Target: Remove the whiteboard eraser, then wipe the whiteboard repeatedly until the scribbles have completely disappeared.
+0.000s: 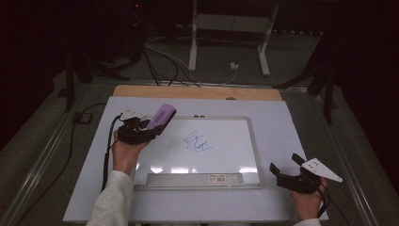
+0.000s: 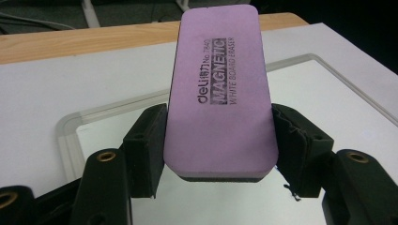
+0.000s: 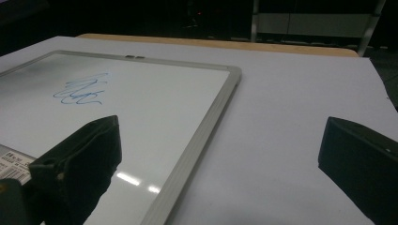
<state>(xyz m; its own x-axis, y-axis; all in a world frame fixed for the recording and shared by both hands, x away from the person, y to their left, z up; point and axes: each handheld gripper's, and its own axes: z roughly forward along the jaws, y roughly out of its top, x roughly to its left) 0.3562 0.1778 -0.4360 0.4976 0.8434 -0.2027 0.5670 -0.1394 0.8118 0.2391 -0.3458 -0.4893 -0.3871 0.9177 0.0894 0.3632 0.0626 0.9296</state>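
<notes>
A whiteboard point(image 1: 141, 175) with a grey frame lies flat on the white table sheet, and a blue scribble point(image 1: 196, 142) is drawn near its middle. My left gripper point(image 1: 149, 128) hovers over the board's upper left corner, shut on a purple whiteboard eraser point(image 1: 161, 118). In the left gripper view the eraser point(image 2: 218, 89) sits between both black pads, its printed purple face up and dark felt side below. My right gripper point(image 1: 283, 168) rests at the board's lower right corner, jaws wide open with nothing between them. From the right gripper view the scribble point(image 3: 80, 90) lies far to the left.
The white sheet point(image 1: 282, 122) covers a wooden table whose far edge point(image 1: 197, 92) shows beyond it. A tray strip with a label point(image 1: 195, 179) runs along the board's near side. Cables point(image 1: 160, 66) and a stand's white legs point(image 1: 228, 42) lie on the floor behind.
</notes>
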